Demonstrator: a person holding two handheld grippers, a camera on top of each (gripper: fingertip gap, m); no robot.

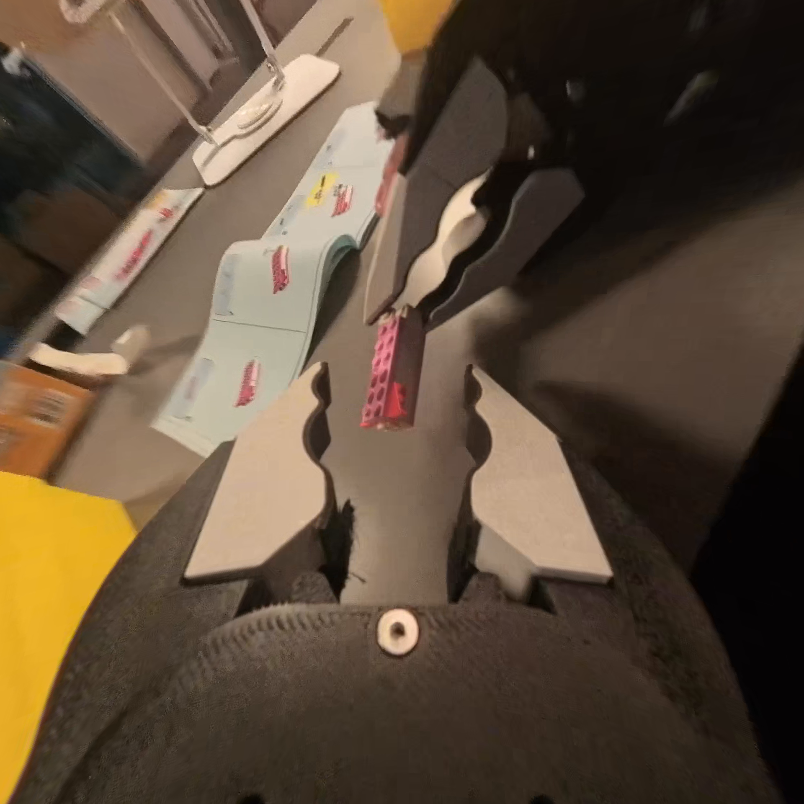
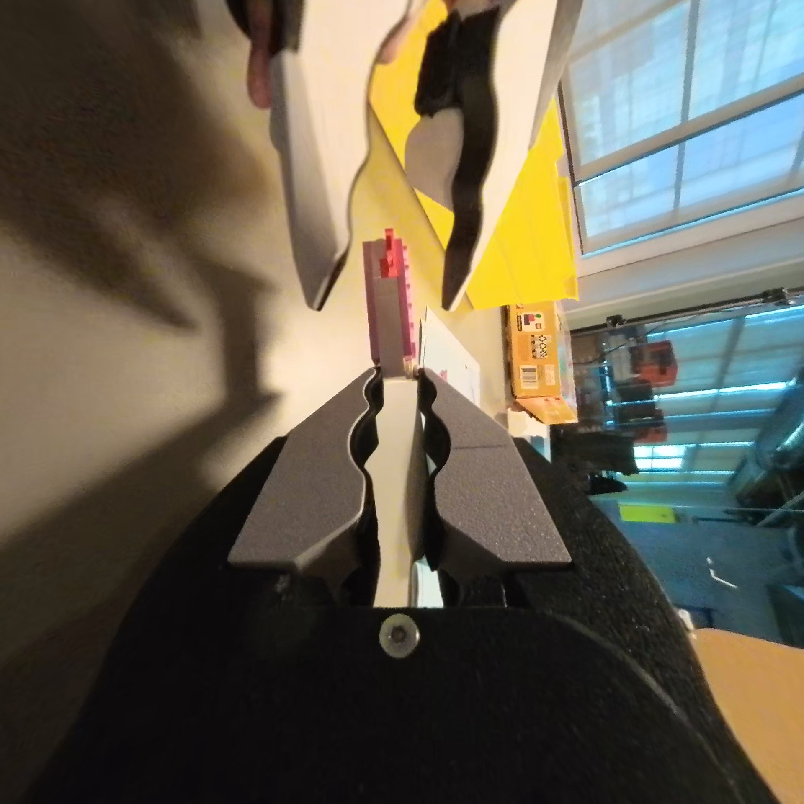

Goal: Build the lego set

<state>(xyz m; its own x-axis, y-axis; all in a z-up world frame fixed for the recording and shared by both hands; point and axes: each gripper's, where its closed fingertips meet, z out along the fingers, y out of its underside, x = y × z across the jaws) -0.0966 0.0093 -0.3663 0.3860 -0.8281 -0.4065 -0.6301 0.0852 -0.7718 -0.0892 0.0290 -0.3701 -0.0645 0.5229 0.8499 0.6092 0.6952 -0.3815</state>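
An open pale-blue booklet (image 1: 278,296) lay on the counter (image 1: 609,348). The left claw (image 1: 393,378) stood spread, empty, its tips just short of a pink-and-grey brick stack (image 1: 391,374). The right claw (image 2: 396,373) pinched that stack's far end, holding it above the counter.

Grey tabletop (image 1: 652,348), heavy soft shadows across it. Pale in right wrist view, warm overhead light. Large windows (image 2: 696,130) with white frames, bluish daylight outside. Below them glass partition (image 2: 696,391), dark shelving behind, blurred. Blue floor (image 2: 674,565) past table edge. White stand base (image 1: 269,117) with clear legs at far end.
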